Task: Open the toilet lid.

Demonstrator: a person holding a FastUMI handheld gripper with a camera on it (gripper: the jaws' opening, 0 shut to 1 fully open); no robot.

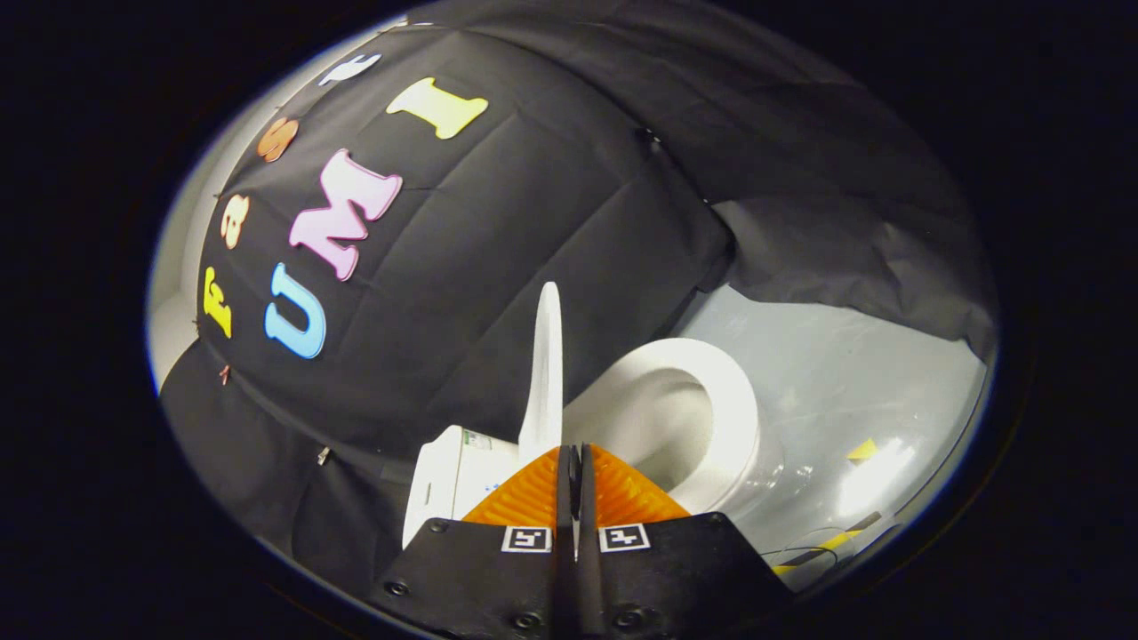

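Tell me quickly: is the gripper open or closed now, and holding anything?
Gripper: closed, holding nothing; the raised toilet lid stands just ahead of its fingers.

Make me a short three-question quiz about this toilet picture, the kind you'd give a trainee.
1. True or false: the toilet lid stands raised, seen edge-on just beyond the tool.
2. The tool's orange fingers are: A) wide apart, B) closed together with nothing visible between them, C) clamped on the seat.
3. Fill in: the white seat ring lies down around the ____.

Key
1. True. The lid rises upright above the fingertips, in front of the black cloth wall.
2. B. Only a thin dark line parts the two fingers.
3. Bowl. It is open to view beside the lid.
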